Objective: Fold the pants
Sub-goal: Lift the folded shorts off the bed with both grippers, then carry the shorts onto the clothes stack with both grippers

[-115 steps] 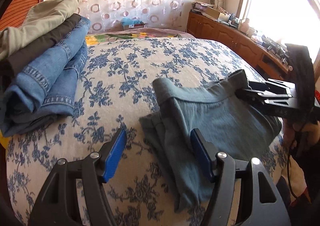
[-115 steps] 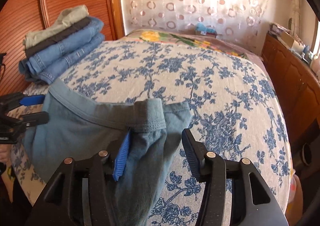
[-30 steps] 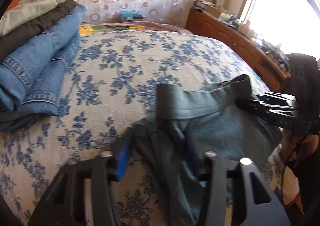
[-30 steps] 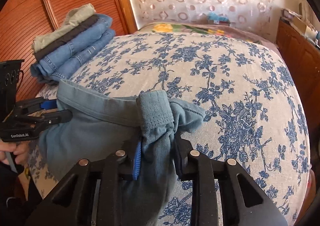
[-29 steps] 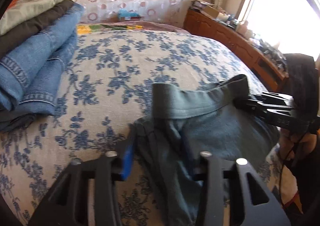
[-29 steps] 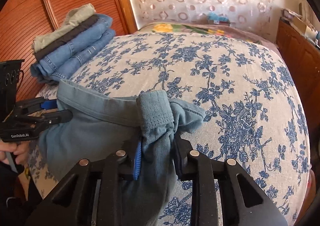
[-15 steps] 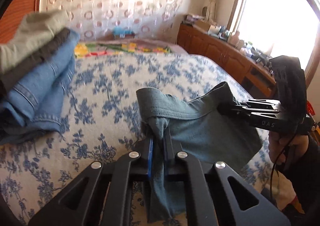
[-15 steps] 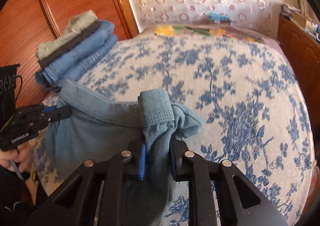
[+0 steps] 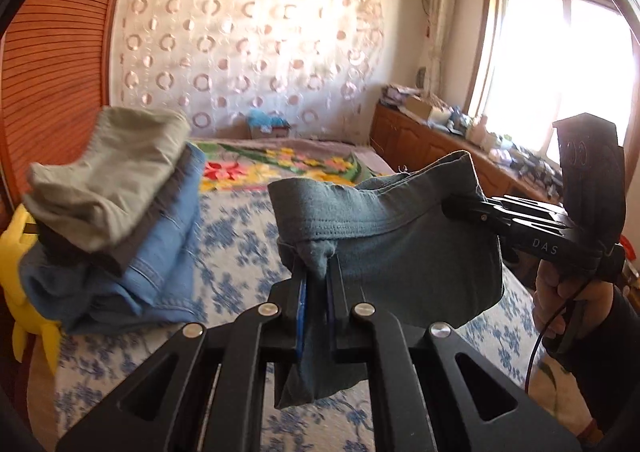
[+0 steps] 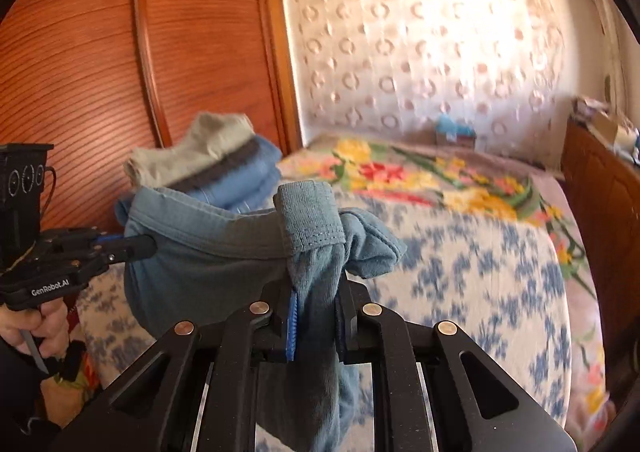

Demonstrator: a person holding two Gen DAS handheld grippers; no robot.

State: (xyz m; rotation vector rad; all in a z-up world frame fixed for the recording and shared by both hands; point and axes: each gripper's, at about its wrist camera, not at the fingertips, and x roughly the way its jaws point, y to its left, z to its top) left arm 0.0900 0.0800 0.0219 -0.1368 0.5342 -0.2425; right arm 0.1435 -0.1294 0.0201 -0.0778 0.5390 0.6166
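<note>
The grey-teal pants hang in a folded bundle above the bed, held up at two ends. My left gripper is shut on a bunched corner below the waistband, and fabric trails down between its blue pads. In the right wrist view, my right gripper is shut on the other bunched end of the pants, with the waistband folded over its tips. Each gripper shows in the other's view: the right gripper at the right, the left gripper at the left, each gripped by a hand.
A stack of folded clothes, beige over dark grey over blue denim, lies at the left on the blue-flowered bed cover. A yellow plush toy sits beside it. A wooden wardrobe stands at the left, and a low cabinet runs under the window.
Both grippers have closed on the pants' ends and risen, lifting the bundle off the bed. Both views have tilted upward toward the far wall.
</note>
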